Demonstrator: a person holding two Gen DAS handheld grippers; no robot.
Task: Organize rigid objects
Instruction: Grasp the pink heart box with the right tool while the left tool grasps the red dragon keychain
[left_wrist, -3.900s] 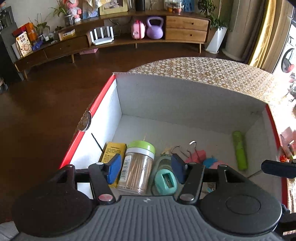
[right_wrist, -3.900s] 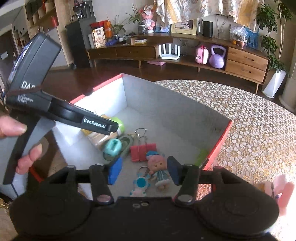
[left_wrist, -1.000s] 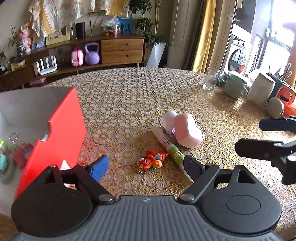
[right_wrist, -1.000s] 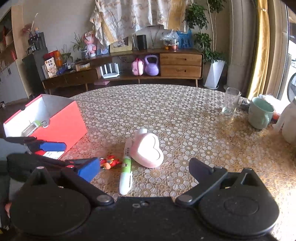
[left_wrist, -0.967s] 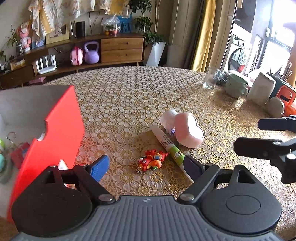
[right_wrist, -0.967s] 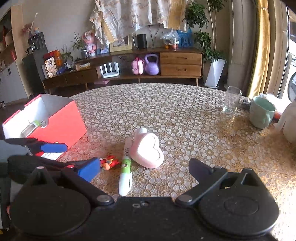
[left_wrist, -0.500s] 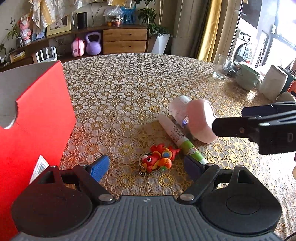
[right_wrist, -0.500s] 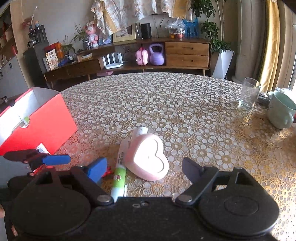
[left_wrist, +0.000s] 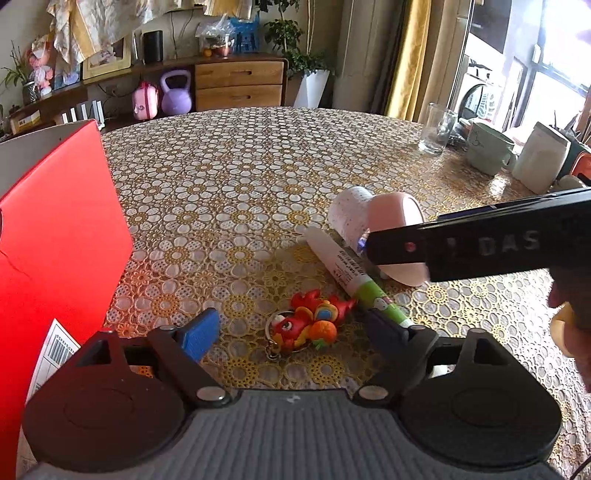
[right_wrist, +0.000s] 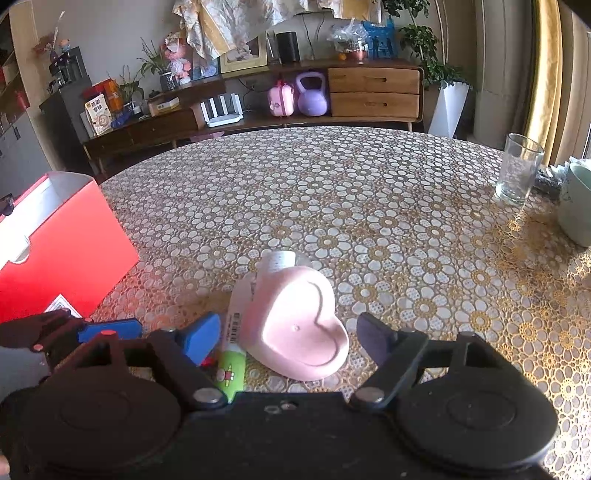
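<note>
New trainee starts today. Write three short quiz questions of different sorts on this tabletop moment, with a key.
1. True or false: the left gripper is shut on the red fish keychain.
2. Which item does the right gripper frame? A) glass B) pink heart box C) red box
3. Fill in: the marker has a ____ lower end.

Key:
1. False; its jaws stand open around the keychain.
2. B; the glass and the red box stand farther off.
3. Green.
</note>
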